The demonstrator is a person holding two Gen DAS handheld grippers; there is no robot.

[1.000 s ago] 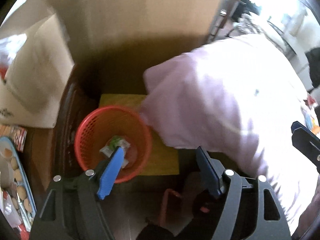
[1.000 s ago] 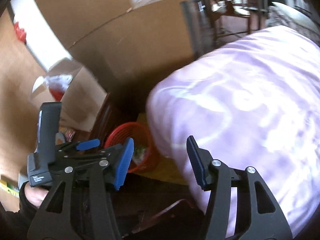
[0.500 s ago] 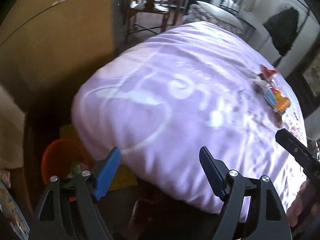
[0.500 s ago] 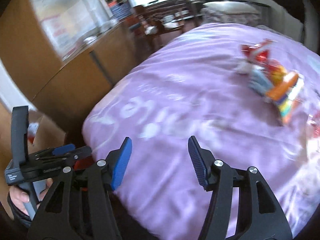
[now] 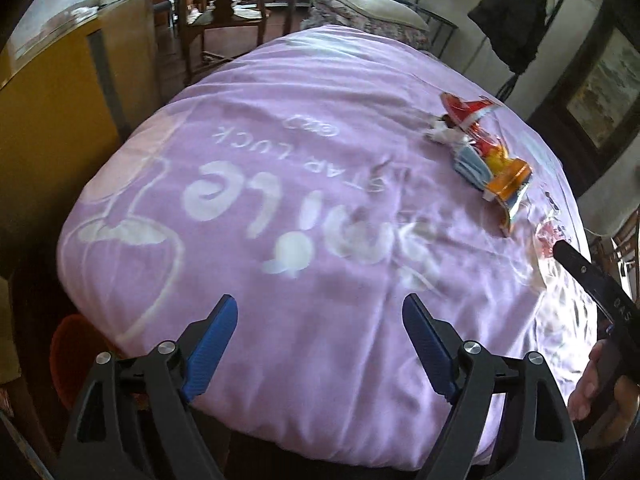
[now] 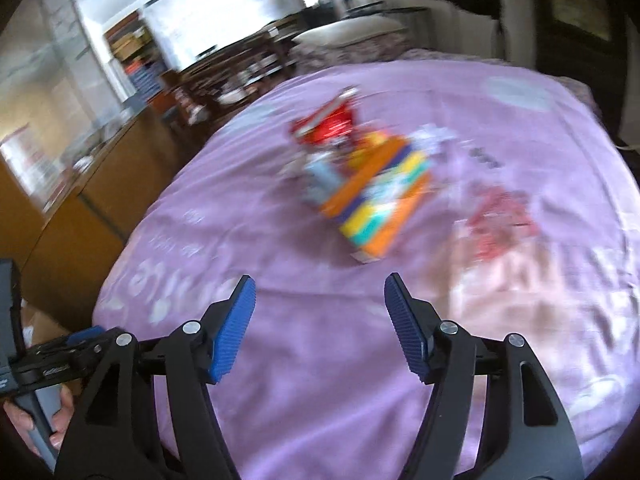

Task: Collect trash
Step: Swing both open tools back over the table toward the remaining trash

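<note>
At the far left of the left wrist view, a red basket [image 5: 70,354] shows partly below the edge of the bed, well apart from the rubbish; what it holds cannot be seen from here. The purple blanket [image 5: 280,200] covers the bed and fills the middle of both views. Toward its right side lies a cluster of trash: a red wrapper [image 5: 466,110], a crumpled white scrap just beside it, a blue piece, and an orange packet [image 5: 506,182] touching the blue one. In the right wrist view the same pile appears blurred, with the orange packet [image 6: 380,200] nearest the camera and a pale reddish wrapper [image 6: 500,220] lying apart to its right. Judging from this, most of the collecting looks still to be done: every visible piece rests on the blanket and none is in either gripper. The left gripper [image 5: 320,344] is spread wide with nothing between its blue pads, hovering over the near part of the blanket, well short of the pile. The right gripper [image 6: 320,320] is likewise released and wide, empty, pointing toward the orange packet but not touching it. The next pick probably falls to the right gripper, since the pile sits nearer its line.
</note>
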